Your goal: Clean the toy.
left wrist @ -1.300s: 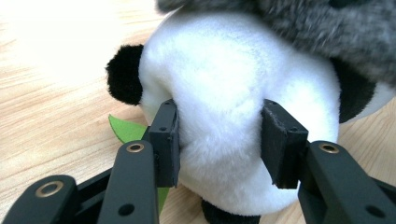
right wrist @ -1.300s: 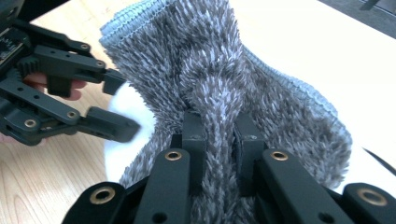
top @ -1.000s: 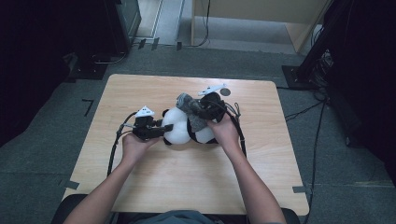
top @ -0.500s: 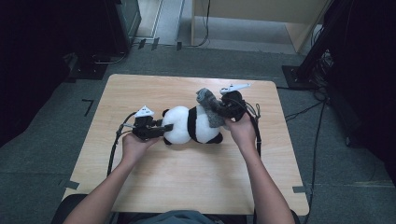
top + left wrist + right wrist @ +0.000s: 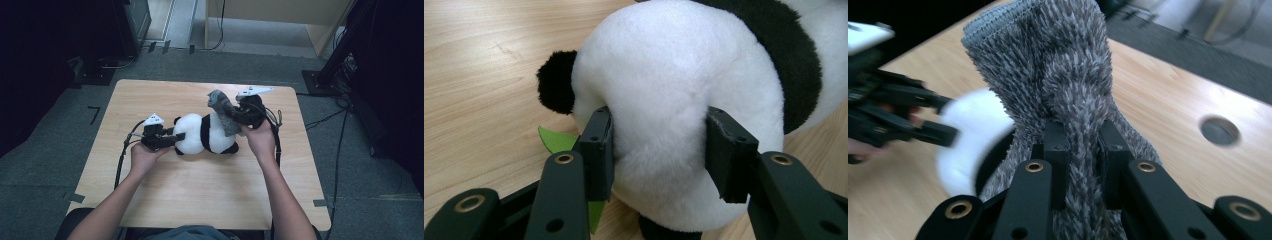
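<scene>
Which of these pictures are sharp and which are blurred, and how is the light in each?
High view: the table is evenly lit, its surroundings dark, and the image is a little soft. Left gripper view: bright and sharp on the toy panda, without glare. Right gripper view: the grey fuzzy cloth is fairly sharp near the jaws, while the panda's white body and the other hand-held gripper behind it are smeared.

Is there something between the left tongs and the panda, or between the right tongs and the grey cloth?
Nothing visible. The left tongs already squeeze the panda at its white rear end, pads pressed into the plush. The right tongs pinch a fold of the grey cloth directly.
</scene>
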A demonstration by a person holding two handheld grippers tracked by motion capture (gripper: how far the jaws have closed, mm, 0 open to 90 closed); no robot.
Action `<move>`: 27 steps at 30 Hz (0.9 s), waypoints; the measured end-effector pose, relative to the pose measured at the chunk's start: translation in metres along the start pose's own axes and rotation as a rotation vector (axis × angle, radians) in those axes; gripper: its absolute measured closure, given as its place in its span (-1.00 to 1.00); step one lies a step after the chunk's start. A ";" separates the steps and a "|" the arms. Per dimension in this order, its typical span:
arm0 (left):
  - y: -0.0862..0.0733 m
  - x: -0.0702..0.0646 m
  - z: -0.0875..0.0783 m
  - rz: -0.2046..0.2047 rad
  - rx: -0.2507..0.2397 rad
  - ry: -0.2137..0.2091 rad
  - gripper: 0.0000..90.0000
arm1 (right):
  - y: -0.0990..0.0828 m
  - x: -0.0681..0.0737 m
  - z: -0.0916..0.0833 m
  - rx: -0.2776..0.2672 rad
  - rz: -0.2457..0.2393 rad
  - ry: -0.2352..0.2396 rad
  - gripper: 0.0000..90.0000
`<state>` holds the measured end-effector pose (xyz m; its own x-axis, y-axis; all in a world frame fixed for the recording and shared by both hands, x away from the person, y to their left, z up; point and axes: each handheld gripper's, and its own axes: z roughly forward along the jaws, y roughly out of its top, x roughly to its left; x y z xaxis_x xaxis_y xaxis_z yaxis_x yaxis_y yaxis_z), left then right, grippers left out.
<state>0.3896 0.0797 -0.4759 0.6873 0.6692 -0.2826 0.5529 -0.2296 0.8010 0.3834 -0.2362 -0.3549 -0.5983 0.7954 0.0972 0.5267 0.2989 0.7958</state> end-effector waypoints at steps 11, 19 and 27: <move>0.000 0.001 -0.001 -0.004 -0.008 -0.005 0.09 | 0.014 0.067 0.052 0.031 -0.099 0.119 0.78; -0.001 0.001 0.001 0.006 -0.003 0.011 0.03 | -0.004 0.086 0.102 0.132 -0.114 0.150 0.77; 0.000 0.000 0.002 0.011 -0.002 0.018 0.02 | -0.011 0.074 0.096 0.120 -0.098 0.152 0.76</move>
<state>0.3905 0.0784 -0.4766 0.6848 0.6789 -0.2647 0.5446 -0.2355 0.8049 0.3909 -0.1299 -0.4137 -0.7296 0.6735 0.1184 0.5237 0.4389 0.7302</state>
